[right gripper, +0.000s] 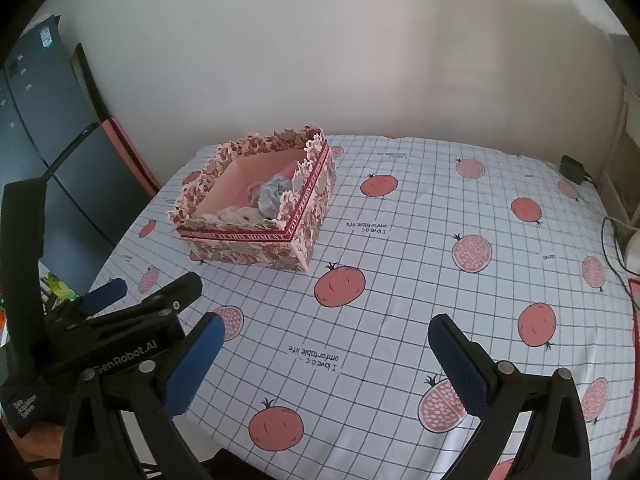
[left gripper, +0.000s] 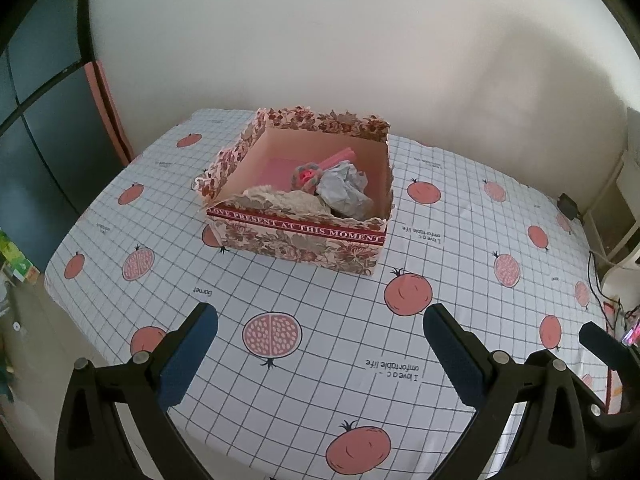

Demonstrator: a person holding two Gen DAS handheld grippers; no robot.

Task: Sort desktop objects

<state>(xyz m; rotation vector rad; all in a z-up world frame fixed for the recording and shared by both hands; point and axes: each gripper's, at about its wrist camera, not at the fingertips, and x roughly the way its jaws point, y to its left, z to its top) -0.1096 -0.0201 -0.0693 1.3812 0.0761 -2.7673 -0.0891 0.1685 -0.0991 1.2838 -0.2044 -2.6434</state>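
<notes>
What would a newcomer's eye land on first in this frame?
The floral open box on the far left part of the table draws the eye first; it holds a crumpled grey wad, a pink piece and some lacy cream material. Around it spreads the grid tablecloth printed with pomegranates. Low in each view, the left gripper and right gripper are open, holding nothing.

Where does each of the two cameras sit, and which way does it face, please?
Left wrist: on the left gripper, looking forward over the tablecloth at the floral box; its own open jaws show, the right gripper's tip at the right edge.
Right wrist: on the right gripper, facing the box from further right; its open jaws and the left gripper show.
Shared: box, tablecloth, wall.
</notes>
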